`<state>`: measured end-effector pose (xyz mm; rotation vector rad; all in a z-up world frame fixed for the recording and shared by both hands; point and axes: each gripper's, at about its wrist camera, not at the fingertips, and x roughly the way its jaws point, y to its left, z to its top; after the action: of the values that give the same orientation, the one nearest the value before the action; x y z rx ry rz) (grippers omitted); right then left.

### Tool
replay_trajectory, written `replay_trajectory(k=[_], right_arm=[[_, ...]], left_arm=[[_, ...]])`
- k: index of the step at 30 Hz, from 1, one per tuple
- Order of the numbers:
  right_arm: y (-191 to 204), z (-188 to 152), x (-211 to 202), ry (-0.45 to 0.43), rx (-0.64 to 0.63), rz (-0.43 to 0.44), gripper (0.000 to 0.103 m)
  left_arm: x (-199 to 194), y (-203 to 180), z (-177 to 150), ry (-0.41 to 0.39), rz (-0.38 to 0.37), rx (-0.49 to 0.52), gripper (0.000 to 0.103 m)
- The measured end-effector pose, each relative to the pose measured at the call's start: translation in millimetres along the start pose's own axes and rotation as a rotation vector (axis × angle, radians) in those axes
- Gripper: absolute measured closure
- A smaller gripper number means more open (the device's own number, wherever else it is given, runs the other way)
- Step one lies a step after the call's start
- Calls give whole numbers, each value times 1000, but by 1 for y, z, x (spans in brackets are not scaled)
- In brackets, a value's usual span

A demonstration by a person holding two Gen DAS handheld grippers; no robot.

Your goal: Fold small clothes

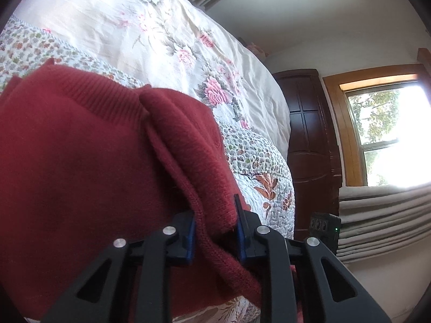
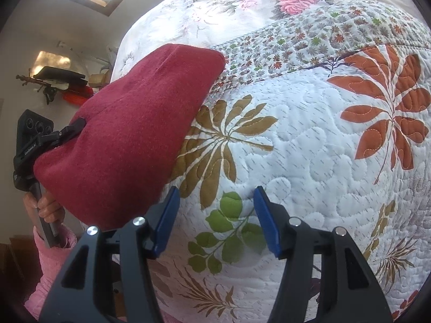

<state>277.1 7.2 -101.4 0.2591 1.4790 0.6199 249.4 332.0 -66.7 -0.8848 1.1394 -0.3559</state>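
Red knitted sweater (image 1: pixel 89 145) is lying bunched on the quilt (image 2: pixel 309 123), near the bed edge closest to us, and we are holding a fold of it in our left gripper (image 1: pixel 215 231). In the left wrist view the two blue-padded fingers (image 1: pixel 190 238) are pressing in on a thick ridge of the knit from both sides, so the jaws are clamped on the cloth. The ribbed band of the sweater is showing higher up, facing the floral bedspread (image 1: pixel 150 27) that is covering the far part of the bed.

In the right wrist view the same sweater (image 2: pixel 129 140) is lifting up off the quilt in a rounded hump at the left edge of the bed, with the left gripper (image 2: pixel 72 129) biting into its side and a hand (image 2: pixel 47 206) in a pink sleeve (image 2: pixel 51 253) gripping the handle below.

We are keeping our right gripper (image 2: pixel 215 220) over the bare quilt, just beside the sweater's lower edge. Its blue pads (image 2: pixel 168 220) are standing well apart with only the green leaf print between them, and they are holding nothing.

Beyond the bed, a dark wooden wardrobe (image 1: pixel 309 140) is standing next to a bright window (image 1: pixel 388 134).
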Motion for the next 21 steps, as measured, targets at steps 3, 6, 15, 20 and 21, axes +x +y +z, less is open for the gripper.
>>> replay_trajectory(k=[3, 6, 15, 20, 21], right_arm=[[6, 0, 4, 6, -14, -1, 45], [12, 0, 6, 10, -30, 5, 45], [30, -2, 12, 23, -74, 11, 45], [52, -3, 21, 42, -110, 30, 45], [59, -4, 22, 47, -121, 35, 45]], left_arm=[[-14, -1, 2, -21, -2, 22, 80], [-36, -7, 3, -49, 5, 72, 80], [-121, 27, 10, -155, 94, 119, 80], [-110, 77, 0, -100, 123, 58, 80], [-105, 87, -1, -90, 138, 47, 80]])
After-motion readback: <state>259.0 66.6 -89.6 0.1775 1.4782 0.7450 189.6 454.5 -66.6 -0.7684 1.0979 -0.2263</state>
